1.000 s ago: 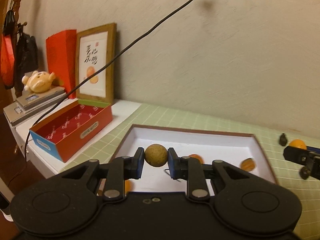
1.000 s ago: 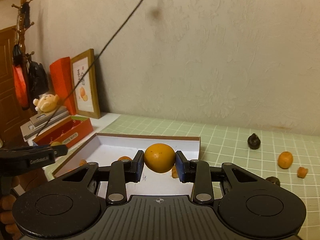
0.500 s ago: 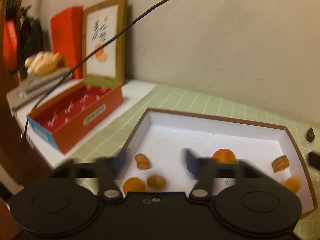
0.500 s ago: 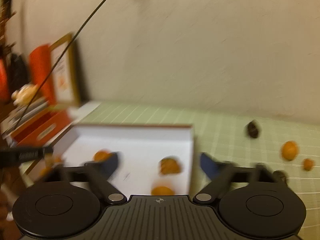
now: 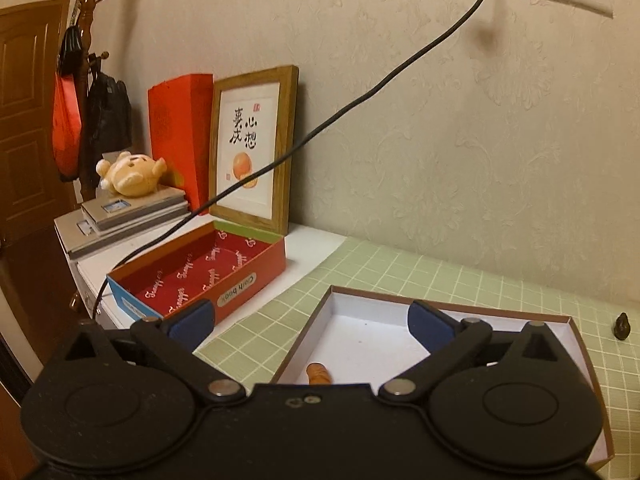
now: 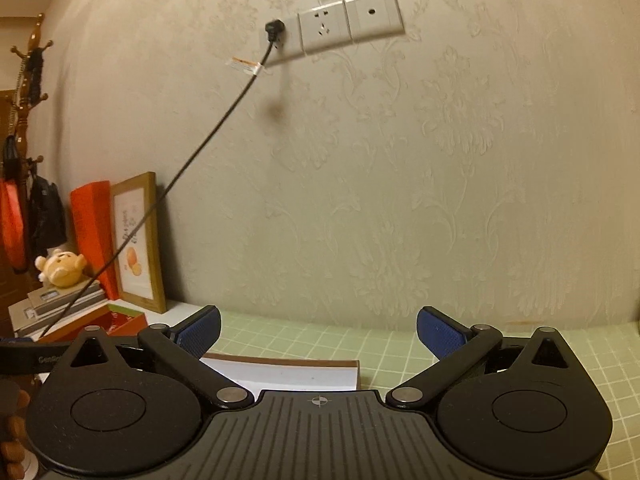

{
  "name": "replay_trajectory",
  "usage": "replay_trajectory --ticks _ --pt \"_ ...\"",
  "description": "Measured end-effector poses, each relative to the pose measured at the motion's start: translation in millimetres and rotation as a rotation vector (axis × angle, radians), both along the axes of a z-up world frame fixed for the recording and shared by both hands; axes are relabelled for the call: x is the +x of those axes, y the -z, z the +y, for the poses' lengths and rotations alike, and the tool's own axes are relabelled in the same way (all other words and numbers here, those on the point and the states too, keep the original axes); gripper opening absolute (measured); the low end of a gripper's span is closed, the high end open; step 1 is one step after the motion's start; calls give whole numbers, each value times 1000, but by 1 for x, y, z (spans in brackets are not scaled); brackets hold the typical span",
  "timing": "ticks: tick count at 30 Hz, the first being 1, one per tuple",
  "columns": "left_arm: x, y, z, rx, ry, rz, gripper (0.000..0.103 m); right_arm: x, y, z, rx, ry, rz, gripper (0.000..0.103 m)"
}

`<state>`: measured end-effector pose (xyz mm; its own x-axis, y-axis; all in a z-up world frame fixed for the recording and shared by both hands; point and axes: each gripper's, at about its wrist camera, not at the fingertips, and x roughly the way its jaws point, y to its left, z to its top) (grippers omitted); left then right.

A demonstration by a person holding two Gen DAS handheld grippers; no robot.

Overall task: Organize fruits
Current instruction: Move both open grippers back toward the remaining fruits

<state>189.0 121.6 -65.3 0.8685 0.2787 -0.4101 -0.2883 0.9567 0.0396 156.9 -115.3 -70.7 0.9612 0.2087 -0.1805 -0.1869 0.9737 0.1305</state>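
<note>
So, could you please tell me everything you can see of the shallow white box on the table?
The white box is a shallow open tray, seemingly cardboard, white inside with a brown rim. It lies flat on the green checked tablecloth. Only one small orange piece shows inside; the left gripper, jaws opening and empty, hides the near part.

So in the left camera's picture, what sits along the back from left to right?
Coat rack → stuffed bear → red bag → framed picture → white box → small dark fruit.
</note>
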Motion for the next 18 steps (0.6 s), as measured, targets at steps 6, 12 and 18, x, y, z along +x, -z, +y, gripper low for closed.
replay_trajectory --ticks 6,12,18 --pt "-8 -5 -7 -17 14 5 97 -16 -9 -10 -29 -7 -36 103" --pt "-23 -9 -27 2 54 -8 97 -33 -14 -34 -44 24 -71 103" --pt "-33 -7 -51 30 104 -9 97 -49 -14 -56 -53 47 -80 103"
